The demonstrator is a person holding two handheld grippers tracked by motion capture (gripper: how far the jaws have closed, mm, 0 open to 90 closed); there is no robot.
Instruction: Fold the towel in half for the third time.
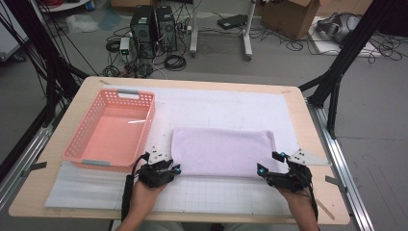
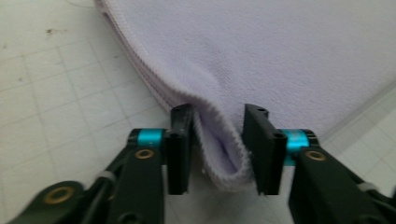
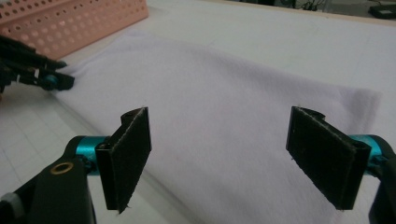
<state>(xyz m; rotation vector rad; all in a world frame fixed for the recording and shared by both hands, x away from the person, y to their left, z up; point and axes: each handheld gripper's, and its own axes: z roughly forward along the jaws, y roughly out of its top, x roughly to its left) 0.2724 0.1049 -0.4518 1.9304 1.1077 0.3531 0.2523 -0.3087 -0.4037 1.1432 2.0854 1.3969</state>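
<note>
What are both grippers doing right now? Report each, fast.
Left gripper: jaws partly closed around the lavender towel corner, not yet pinching.
Right gripper: wide open over the towel's edge, holding nothing.

No readable text, label, brand, number or sign anywhere. Plain faces on the pink basket (image 1: 111,127) and the lilac towel (image 1: 223,151). Only a faint printed grid, without figures, on the white mat (image 1: 231,108) over the counter (image 1: 308,120). No legible markings on the two black computer towers (image 1: 154,26) or the cardboard box (image 1: 293,17) on the floor beyond; both too small and blurred to read. No lettering on the black pads or teal fittings in either gripper view.
</note>
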